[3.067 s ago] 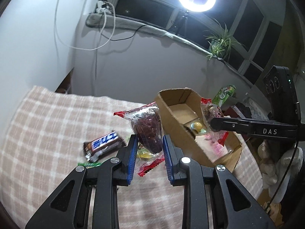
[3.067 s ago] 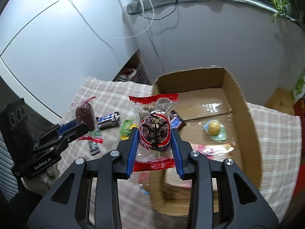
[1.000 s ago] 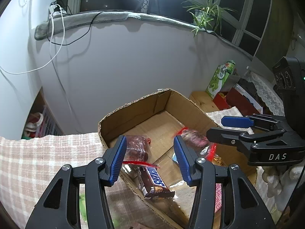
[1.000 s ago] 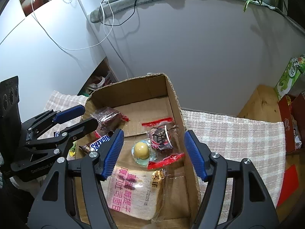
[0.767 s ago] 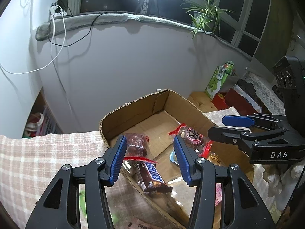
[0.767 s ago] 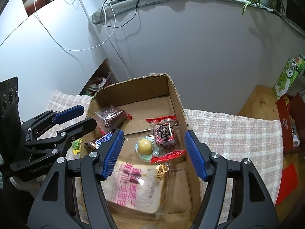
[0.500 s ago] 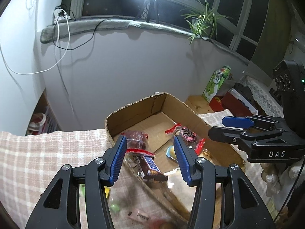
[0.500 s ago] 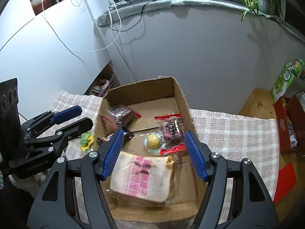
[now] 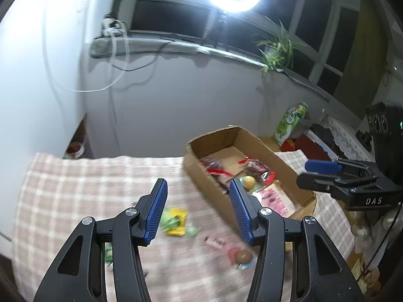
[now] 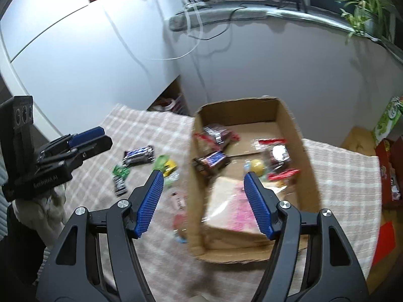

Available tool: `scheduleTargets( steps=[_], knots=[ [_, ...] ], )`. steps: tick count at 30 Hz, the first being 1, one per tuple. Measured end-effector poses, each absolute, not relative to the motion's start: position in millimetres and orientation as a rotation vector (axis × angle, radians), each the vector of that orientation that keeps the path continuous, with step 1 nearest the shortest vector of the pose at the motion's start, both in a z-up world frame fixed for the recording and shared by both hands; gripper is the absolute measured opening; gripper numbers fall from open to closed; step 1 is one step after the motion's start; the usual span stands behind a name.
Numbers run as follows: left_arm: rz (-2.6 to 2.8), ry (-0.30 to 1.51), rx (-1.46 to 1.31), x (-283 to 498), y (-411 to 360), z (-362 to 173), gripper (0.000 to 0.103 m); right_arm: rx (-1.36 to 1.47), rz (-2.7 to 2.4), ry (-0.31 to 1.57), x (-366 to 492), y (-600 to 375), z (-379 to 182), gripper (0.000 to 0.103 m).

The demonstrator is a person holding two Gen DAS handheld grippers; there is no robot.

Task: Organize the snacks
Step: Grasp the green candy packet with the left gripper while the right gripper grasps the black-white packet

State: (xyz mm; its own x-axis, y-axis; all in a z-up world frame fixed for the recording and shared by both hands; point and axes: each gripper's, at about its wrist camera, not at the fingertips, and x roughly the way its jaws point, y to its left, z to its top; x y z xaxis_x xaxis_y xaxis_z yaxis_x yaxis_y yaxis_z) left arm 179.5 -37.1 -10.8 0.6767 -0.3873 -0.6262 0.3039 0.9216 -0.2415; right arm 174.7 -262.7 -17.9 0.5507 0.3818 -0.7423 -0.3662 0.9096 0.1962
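Both the left gripper (image 9: pixel 196 209) and right gripper (image 10: pixel 204 201) hover with jaws apart and empty, probably freed for the wrapped snacks (image 10: pixel 137 156) lying on the checked pink tablecloth (image 9: pixel 75 181) beside the partly filled open brown cardboard box (image 10: pixel 236 113).

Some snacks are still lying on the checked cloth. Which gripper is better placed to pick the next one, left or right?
Probably left. The left gripper is open with the yellow-green packet just beyond its fingertips, while the right gripper, also open, hangs over the cardboard box wall.
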Motion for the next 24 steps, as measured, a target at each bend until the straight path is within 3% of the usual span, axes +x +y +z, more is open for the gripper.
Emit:
scheduleTargets(
  steps=[23, 24],
  knots=[
    [-0.259, 0.830, -0.230, 128.5, 74.8, -69.9, 0.050, -0.065, 0.663, 0.987, 158.7, -145.2, -65.4, 0.069],
    [-0.259, 0.831, -0.223, 129.0, 76.3, -71.3, 0.050, -0.076, 0.671, 0.987, 157.9, -139.6, -68.2, 0.065]
  ],
)
